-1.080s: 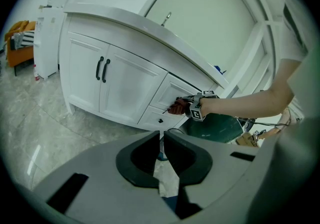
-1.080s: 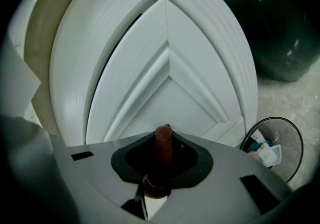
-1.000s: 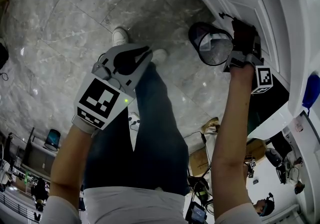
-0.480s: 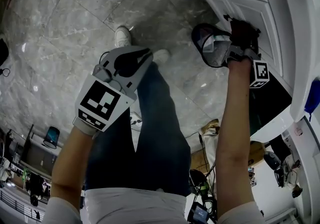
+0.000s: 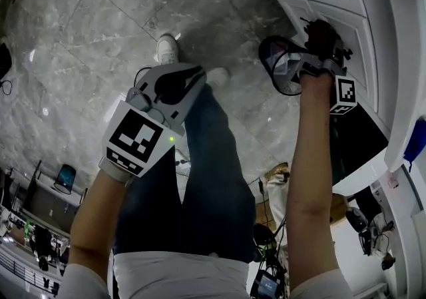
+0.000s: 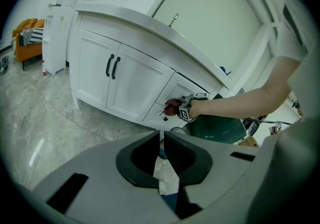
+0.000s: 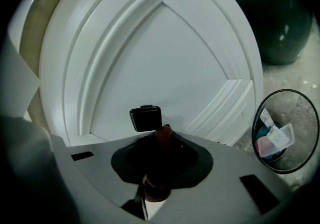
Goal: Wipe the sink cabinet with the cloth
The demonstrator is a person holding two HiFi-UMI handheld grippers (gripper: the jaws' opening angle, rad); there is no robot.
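The white sink cabinet [image 6: 125,71] stands at the right of the head view, its panelled front [image 5: 346,31] facing me. My right gripper [image 5: 322,36] is shut on a dark red cloth [image 7: 163,133] and presses it against a drawer front [image 7: 165,58], just below a square black knob [image 7: 145,118]. From the left gripper view, the cloth [image 6: 171,108] shows at the drawer beside the cabinet doors. My left gripper [image 5: 178,82] hangs over the person's thigh, away from the cabinet. Its jaws are shut, with nothing between them.
A round wire waste bin [image 5: 281,64] with scraps inside stands on the grey marble floor [image 5: 100,31] just left of the right gripper; the bin [image 7: 280,133] is close to the cabinet base. The person's leg [image 5: 206,178] and white shoe [image 5: 166,48] fill the middle.
The right gripper has slid slightly along the drawer front with the cloth in it. The left gripper has hardly moved.
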